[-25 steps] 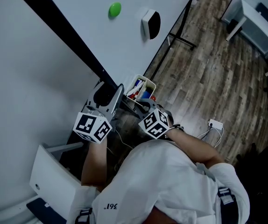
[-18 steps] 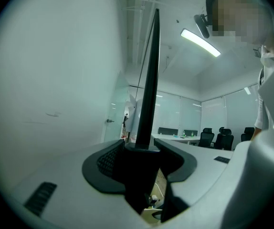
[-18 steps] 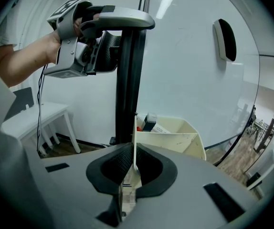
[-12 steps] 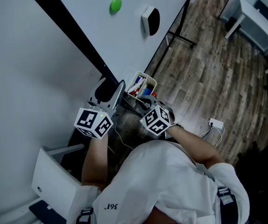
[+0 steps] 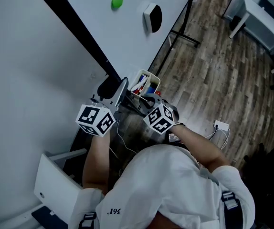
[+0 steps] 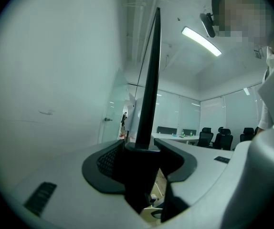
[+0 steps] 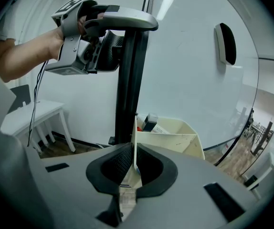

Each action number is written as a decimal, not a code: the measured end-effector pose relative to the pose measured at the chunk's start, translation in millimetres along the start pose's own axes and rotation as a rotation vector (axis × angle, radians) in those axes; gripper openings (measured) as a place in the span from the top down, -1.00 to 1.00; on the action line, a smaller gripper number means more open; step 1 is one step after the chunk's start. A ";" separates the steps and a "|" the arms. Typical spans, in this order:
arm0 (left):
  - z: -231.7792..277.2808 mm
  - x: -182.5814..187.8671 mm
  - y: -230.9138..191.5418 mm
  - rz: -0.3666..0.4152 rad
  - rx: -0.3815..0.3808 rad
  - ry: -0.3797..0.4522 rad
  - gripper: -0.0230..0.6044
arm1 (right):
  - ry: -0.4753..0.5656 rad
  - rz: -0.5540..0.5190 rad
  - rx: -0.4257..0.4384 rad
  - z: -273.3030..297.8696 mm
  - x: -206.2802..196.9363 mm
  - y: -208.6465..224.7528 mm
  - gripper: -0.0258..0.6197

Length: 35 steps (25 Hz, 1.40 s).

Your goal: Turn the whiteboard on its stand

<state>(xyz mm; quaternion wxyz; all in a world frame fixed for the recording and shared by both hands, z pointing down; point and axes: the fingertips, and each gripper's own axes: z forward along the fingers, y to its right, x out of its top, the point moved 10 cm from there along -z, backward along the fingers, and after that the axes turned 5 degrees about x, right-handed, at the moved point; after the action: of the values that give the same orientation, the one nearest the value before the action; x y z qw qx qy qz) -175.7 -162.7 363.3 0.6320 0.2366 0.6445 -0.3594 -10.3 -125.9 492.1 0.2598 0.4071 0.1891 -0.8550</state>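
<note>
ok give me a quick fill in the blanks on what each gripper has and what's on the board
1. The left gripper is shut on the ____ frame of the board.
2. The wall of the tray is clamped by the ____.
3. The magnet near the eraser in the head view is ____.
Missing: black; right gripper; green.
</note>
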 end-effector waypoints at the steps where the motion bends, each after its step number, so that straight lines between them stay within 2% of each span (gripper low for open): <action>1: 1.4 -1.1 -1.3 0.000 -0.002 0.000 0.31 | 0.000 -0.001 -0.003 1.6 -0.6 1.1 0.79; 8: 19.1 -9.6 -8.1 -0.007 -0.007 -0.002 0.31 | -0.001 -0.004 -0.013 11.7 -7.8 16.4 0.79; 14: 46.6 2.8 -0.5 -0.008 -0.021 -0.017 0.30 | 0.004 -0.001 -0.020 1.1 -6.5 42.7 0.79; 21: 64.2 -1.5 -6.8 -0.016 -0.031 -0.022 0.30 | 0.003 -0.003 -0.027 8.5 -10.4 58.4 0.79; 26: 87.4 21.6 10.1 -0.008 -0.038 -0.035 0.30 | 0.011 0.003 -0.032 -13.5 -3.2 82.2 0.79; 35: 116.8 18.4 5.3 -0.012 -0.045 -0.043 0.30 | 0.001 0.003 -0.042 -6.4 -8.2 109.0 0.79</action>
<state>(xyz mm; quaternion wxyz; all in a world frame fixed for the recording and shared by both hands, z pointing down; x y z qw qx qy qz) -98.0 -251.1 351.0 0.6489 0.2107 0.6399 -0.3535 63.1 -206.6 482.6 0.2695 0.4022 0.2064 -0.8503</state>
